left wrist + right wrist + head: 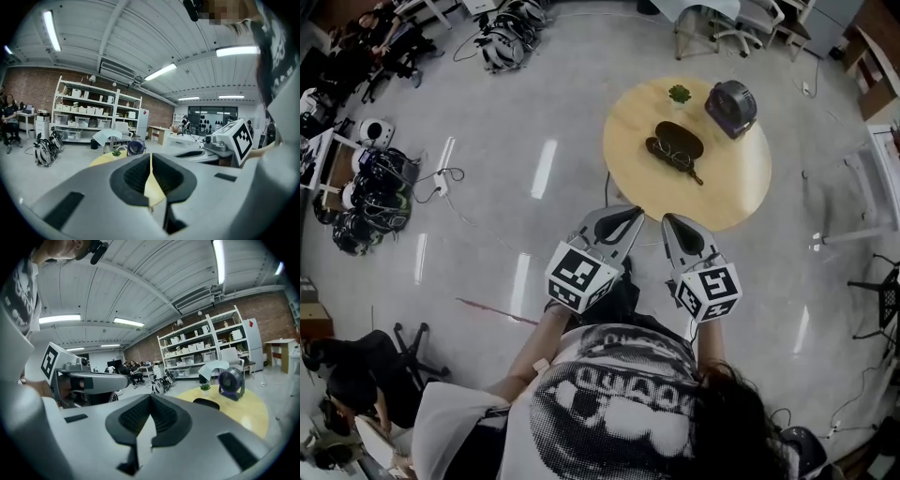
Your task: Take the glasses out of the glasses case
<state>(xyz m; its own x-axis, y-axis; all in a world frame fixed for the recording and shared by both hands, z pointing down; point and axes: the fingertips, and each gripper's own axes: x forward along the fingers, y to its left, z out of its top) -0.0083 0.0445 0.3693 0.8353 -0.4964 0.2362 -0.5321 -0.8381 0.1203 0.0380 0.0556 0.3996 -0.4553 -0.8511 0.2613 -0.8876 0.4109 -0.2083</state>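
Observation:
A dark glasses case [680,139] lies open on the round yellow table [731,192], with a dark, thin piece trailing from it toward the front. In the right gripper view the case [206,403] shows as a dark oval on the tabletop [248,416]. Both grippers are held side by side in front of the table's near edge, well short of the case. My left gripper [623,218] [150,159] has its jaws together with nothing in them. My right gripper [675,225] [150,401] is likewise shut and empty. Whether glasses lie inside the case cannot be told.
A small purple fan [730,106] [231,383] [136,147] and a tiny potted plant [679,94] [205,386] stand at the table's far side. Backpacks and cables [370,192] lie on the floor at left, chairs [741,23] beyond. Shelving [89,112] lines the brick wall.

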